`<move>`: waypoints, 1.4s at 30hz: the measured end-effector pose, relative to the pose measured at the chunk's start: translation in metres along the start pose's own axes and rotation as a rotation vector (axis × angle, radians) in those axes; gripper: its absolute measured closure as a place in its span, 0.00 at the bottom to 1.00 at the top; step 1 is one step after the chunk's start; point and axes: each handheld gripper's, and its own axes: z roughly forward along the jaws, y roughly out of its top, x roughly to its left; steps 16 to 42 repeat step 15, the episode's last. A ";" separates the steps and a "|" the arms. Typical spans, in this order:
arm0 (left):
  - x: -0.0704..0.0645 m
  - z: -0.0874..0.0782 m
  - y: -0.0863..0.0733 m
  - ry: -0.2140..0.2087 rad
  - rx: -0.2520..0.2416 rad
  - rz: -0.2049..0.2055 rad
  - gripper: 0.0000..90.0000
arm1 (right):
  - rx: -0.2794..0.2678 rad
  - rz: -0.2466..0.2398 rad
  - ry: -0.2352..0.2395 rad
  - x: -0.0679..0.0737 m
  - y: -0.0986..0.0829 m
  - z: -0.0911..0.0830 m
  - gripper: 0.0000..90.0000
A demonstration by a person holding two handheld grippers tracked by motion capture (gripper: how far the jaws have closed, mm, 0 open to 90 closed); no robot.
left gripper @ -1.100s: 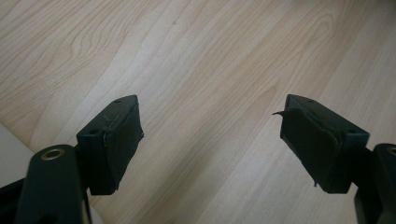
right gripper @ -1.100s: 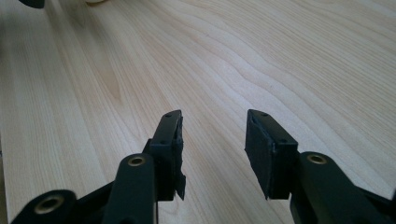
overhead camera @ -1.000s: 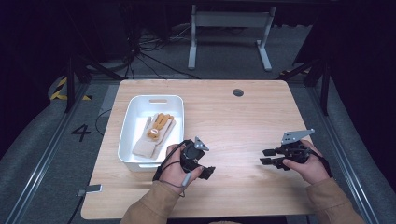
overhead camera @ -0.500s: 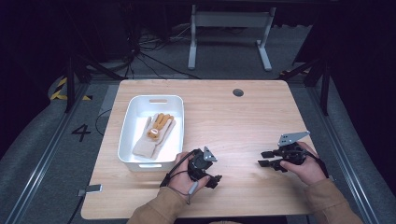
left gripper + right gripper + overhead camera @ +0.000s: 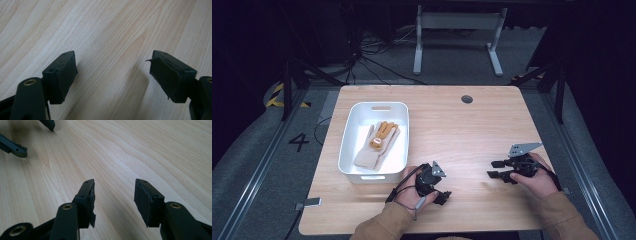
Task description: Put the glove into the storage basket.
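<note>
High view: a white bin (image 5: 349,145) near the tabletop's (image 5: 452,125) left edge holds a cream-and-orange glove (image 5: 377,145), long axis toward the far edge, fingers at the far end. Left gripper (image 5: 443,196), near the front edge just right of the bin, jaws wide apart, empty. Right gripper (image 5: 493,169), toward the front-right corner, jaws moderately apart, empty. The gripper views show bare wood grain between the jaws.

White bin (image 5: 398,131) sits left of centre on the wooden table (image 5: 472,130), a pale glove (image 5: 377,144) with orange fingers lying inside; grommet (image 5: 467,99) top centre
</note>
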 end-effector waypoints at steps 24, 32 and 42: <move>0.002 -0.005 0.000 -0.018 0.040 0.002 0.25 | -0.003 -0.003 -0.017 -0.001 0.001 0.003 0.53; 0.002 -0.005 0.000 -0.018 0.040 0.002 0.25 | -0.003 -0.003 -0.017 -0.001 0.001 0.003 0.53; 0.002 -0.005 0.000 -0.018 0.040 0.002 0.25 | -0.003 -0.003 -0.017 -0.001 0.001 0.003 0.53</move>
